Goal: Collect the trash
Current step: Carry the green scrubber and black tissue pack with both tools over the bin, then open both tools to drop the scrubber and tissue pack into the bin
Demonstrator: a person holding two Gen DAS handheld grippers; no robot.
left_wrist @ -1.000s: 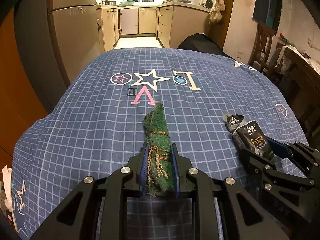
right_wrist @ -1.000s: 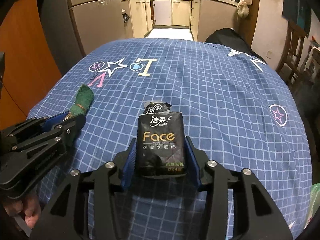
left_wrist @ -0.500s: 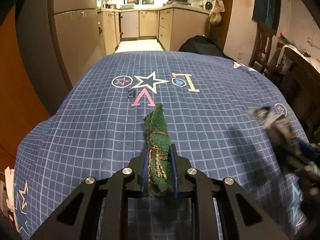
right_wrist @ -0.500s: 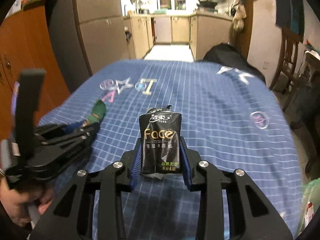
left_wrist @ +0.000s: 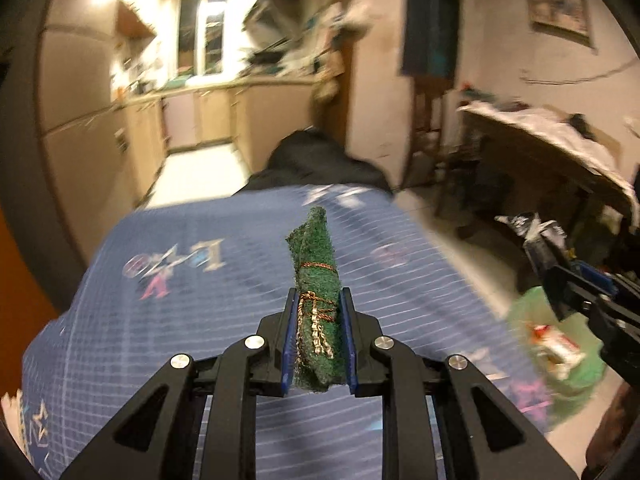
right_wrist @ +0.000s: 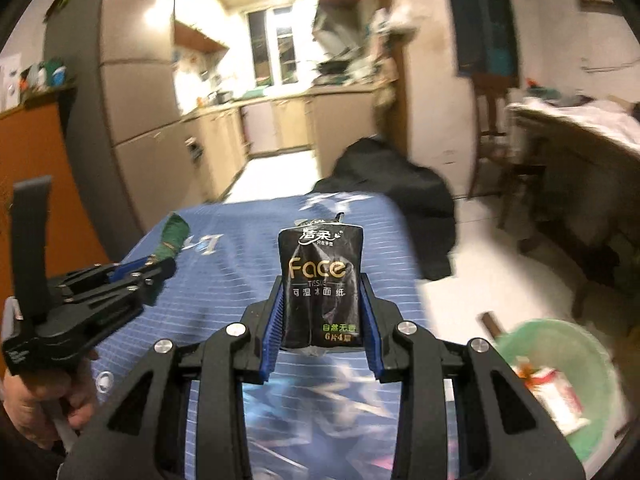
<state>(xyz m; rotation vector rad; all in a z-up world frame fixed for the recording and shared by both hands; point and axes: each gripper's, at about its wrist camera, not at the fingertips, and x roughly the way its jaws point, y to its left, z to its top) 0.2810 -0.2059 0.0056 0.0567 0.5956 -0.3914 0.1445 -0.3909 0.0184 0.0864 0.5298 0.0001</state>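
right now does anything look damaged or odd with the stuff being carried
The black tissue pack between the right gripper's fingers looks crumpled, its top torn open. The green scrubbing pad in the left gripper is rolled up and tied with thread. Nothing has spilled on the blue checked cloth.

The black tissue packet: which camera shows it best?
The right wrist view: the black tissue packet fills the middle, label readable, clamped by the right gripper. The left wrist view catches only a blurred bit at its right edge.
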